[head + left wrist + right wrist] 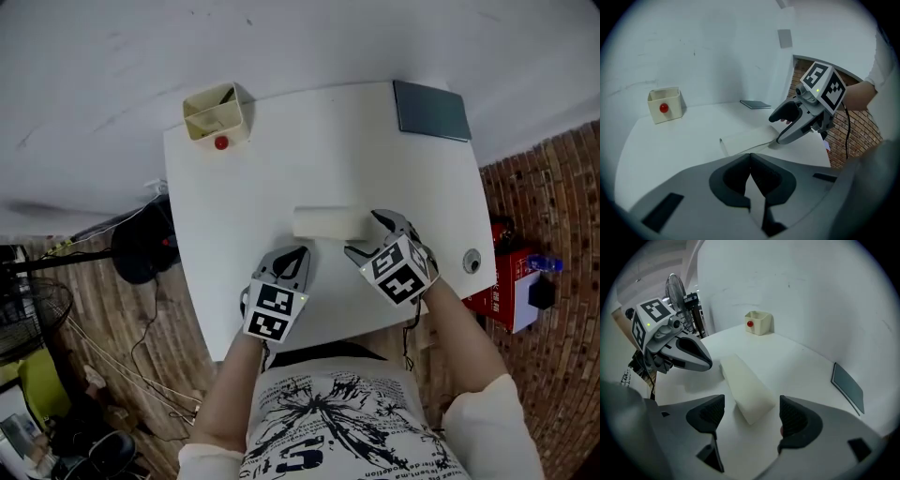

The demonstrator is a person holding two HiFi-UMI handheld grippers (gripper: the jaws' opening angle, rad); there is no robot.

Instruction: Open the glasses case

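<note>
The white glasses case (324, 223) lies shut near the middle of the white table (234, 187). My right gripper (366, 234) stands open at the case's right end. In the right gripper view, the case's near end (746, 389) lies between the two fingers with a gap on each side of my right gripper (749, 416). My left gripper (297, 253) is shut and empty, its tip just in front of the case's near long edge. The left gripper view shows the case (746, 139) beyond the closed left gripper (751, 180), with the right gripper (783, 127) at its far end.
A cream box (216, 112) with a red ball in front stands at the table's far left corner. A dark grey pad (431, 110) lies at the far right corner. A small round metal piece (472, 260) sits by the right edge. A red box (506, 281) stands beside the table.
</note>
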